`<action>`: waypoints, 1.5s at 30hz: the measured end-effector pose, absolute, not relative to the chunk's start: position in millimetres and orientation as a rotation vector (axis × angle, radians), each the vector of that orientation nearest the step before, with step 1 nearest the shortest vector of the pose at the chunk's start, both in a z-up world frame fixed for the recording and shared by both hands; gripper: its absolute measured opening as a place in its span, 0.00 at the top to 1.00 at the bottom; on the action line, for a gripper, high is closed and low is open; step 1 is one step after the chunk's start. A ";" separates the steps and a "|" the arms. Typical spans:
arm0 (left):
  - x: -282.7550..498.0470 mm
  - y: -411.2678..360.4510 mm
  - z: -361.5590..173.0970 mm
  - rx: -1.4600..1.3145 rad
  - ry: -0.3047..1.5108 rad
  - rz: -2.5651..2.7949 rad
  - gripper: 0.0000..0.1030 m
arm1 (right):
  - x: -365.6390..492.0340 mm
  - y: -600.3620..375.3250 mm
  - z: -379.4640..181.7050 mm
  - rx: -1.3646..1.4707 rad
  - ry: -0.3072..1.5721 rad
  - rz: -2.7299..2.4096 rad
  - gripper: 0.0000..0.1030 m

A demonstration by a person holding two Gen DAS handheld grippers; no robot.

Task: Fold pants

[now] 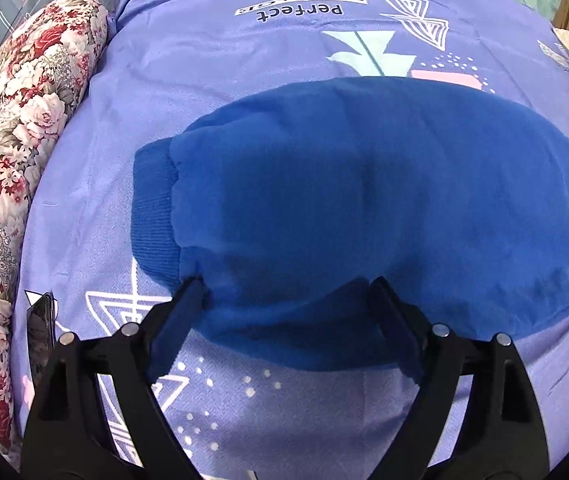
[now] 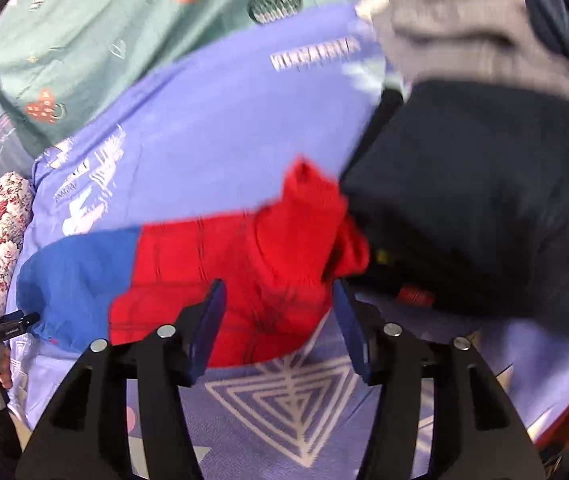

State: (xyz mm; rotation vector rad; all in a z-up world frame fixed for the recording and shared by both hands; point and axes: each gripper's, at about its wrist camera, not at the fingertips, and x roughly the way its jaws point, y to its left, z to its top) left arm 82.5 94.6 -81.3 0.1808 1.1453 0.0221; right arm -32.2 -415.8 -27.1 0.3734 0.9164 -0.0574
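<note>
Pants of blue fleece with a red printed upper half [image 2: 220, 276] lie across the lilac patterned bedsheet [image 1: 244, 60], filling the middle of both views. In the left wrist view only the blue leg end shows, its ribbed cuff [image 1: 156, 216] at centre left. Your left gripper [image 1: 284, 292] stands wide open at the bottom of that frame, its tips at the near hem just right of the cuff; the fleece bulges between the jaws, but I cannot see the pads pinching it, so you have no hold there. That spot suits picking up the leg end to carry it over.

Your right gripper [image 2: 278, 300] is partly open at the bottom centre of its view, straddling the near edge of the red half with nothing clamped. The frame is blurred, so finer contact is hard to judge. Red fabric is bunched up at centre right against a dark navy garment [image 2: 484, 200], likely why this end needs smoothing before it folds flat.

A floral bolster pillow [image 1: 16, 160] runs along the left edge of both views, clear of the work. The fold looks not yet made: the pants lie at full length.
</note>
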 end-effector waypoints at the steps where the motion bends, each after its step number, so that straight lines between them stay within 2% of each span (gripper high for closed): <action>1: 81.9 95.2 -81.8 0.181 1.146 0.017 0.15 | -31.5 -418.0 -23.5 0.374 0.903 -0.062 0.44; 6: 85.1 98.3 -86.9 0.163 1.155 0.009 0.13 | -6.7 -420.3 -27.4 0.324 0.897 -0.149 0.47; 14: 90.8 104.2 -80.7 0.145 1.218 -0.051 0.11 | 6.5 -396.8 -46.2 -0.126 0.922 -0.305 0.47; 21: 72.1 119.1 -41.0 0.086 1.183 -0.056 0.11 | -25.3 -389.3 6.3 0.054 0.692 -0.184 0.45; 26: 53.7 122.4 -18.2 0.050 1.111 0.014 0.10 | -31.0 -345.5 29.1 -0.033 0.564 -0.196 0.44; 29: 47.4 107.4 -4.9 0.030 1.019 0.032 0.09 | -30.5 -332.7 35.8 0.022 0.510 -0.175 0.41; 34: 52.5 57.9 -7.5 -0.055 0.917 -0.050 0.08 | -0.9 -315.1 10.3 0.138 0.685 0.017 0.39; 39: 75.8 36.4 -46.6 -0.020 1.064 -0.179 0.08 | 35.6 -333.4 -41.0 0.319 0.962 0.061 0.39; 42: 93.5 55.6 -84.6 0.039 1.188 -0.152 0.08 | 38.7 -363.4 -56.9 0.338 1.014 -0.019 0.39; 45: 91.3 73.0 -88.7 0.045 1.189 -0.215 0.08 | 31.3 -390.1 -55.6 0.402 1.012 0.013 0.42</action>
